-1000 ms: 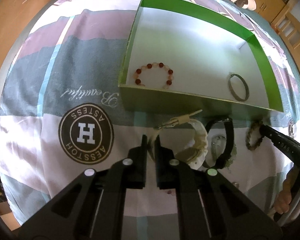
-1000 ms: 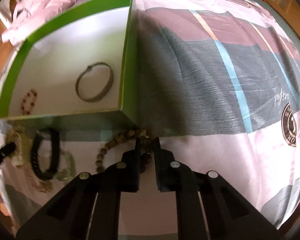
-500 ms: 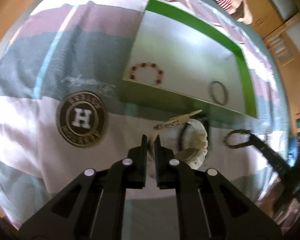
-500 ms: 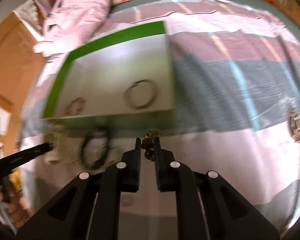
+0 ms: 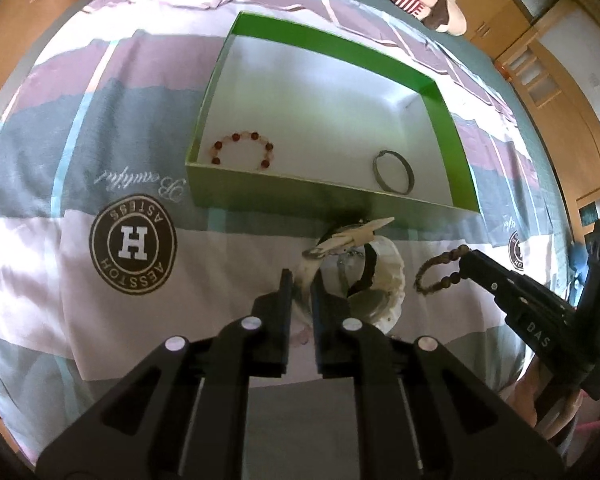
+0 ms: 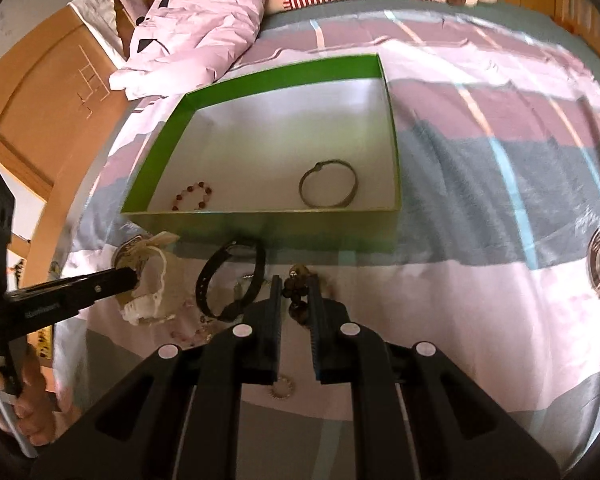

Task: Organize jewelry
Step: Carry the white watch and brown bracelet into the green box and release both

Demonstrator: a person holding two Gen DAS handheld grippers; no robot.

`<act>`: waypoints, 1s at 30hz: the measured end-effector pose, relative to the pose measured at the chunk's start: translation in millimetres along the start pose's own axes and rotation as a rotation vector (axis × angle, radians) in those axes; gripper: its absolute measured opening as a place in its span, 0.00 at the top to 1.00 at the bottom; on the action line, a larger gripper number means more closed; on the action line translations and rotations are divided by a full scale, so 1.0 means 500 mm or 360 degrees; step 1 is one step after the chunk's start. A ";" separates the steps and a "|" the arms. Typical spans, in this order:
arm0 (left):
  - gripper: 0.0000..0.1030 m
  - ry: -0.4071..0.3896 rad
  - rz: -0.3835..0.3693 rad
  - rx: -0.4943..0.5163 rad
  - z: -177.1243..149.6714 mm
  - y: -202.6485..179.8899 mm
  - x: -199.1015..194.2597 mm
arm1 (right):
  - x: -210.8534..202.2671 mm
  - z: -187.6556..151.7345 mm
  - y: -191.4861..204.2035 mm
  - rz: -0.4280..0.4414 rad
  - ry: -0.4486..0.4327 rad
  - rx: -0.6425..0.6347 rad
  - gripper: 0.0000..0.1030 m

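Looking along your left gripper [image 5: 299, 294], you are pinching the pale strap of a cream watch [image 5: 374, 280], and it hangs lifted off the bedspread [image 5: 40, 160] just short of the green box [image 5: 260, 196]. A black watch [image 5: 366, 268] seems to sit behind or inside its loop; I cannot tell whether it is caught up with it. The box already holds a red bead bracelet [image 5: 242, 150] at the near left and a metal bangle [image 5: 394, 171] at the near right, so the floor between them looks like the sensible landing spot. Your right gripper [image 5: 466, 264] shows at the right edge, carrying a wooden bead bracelet [image 5: 436, 274].

From the right wrist, your right gripper [image 6: 294, 300] is closed on that wooden bead bracelet [image 6: 296, 294], bunched between the pads and raised near the box's [image 6: 260, 224] front wall, probably ready to clear it. The black watch [image 6: 230, 280] looks to lie on the cover, beside the cream watch [image 6: 148, 280].
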State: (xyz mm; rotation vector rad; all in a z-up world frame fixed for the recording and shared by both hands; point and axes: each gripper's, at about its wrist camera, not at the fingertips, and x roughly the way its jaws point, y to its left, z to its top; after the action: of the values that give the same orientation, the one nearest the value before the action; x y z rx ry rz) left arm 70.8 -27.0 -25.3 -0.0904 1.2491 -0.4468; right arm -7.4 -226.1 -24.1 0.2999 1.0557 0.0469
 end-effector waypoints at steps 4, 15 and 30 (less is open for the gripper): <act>0.91 -0.0024 -0.0037 0.0017 0.000 -0.006 -0.013 | 0.004 -0.002 0.003 0.0063 0.0011 0.0001 0.88; 0.90 -0.0218 -0.0014 0.0081 0.069 -0.049 -0.081 | -0.053 0.057 0.046 0.0070 -0.0164 -0.0108 0.88; 0.85 -0.0206 0.0038 0.0014 0.241 -0.036 0.024 | 0.039 0.230 0.077 -0.0120 -0.0208 -0.0291 0.88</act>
State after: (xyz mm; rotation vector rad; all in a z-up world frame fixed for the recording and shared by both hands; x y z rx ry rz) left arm 180.7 -68.8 8.3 -0.0950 1.1200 -0.4192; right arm 105.4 -211.2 22.0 0.0959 0.9246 0.0553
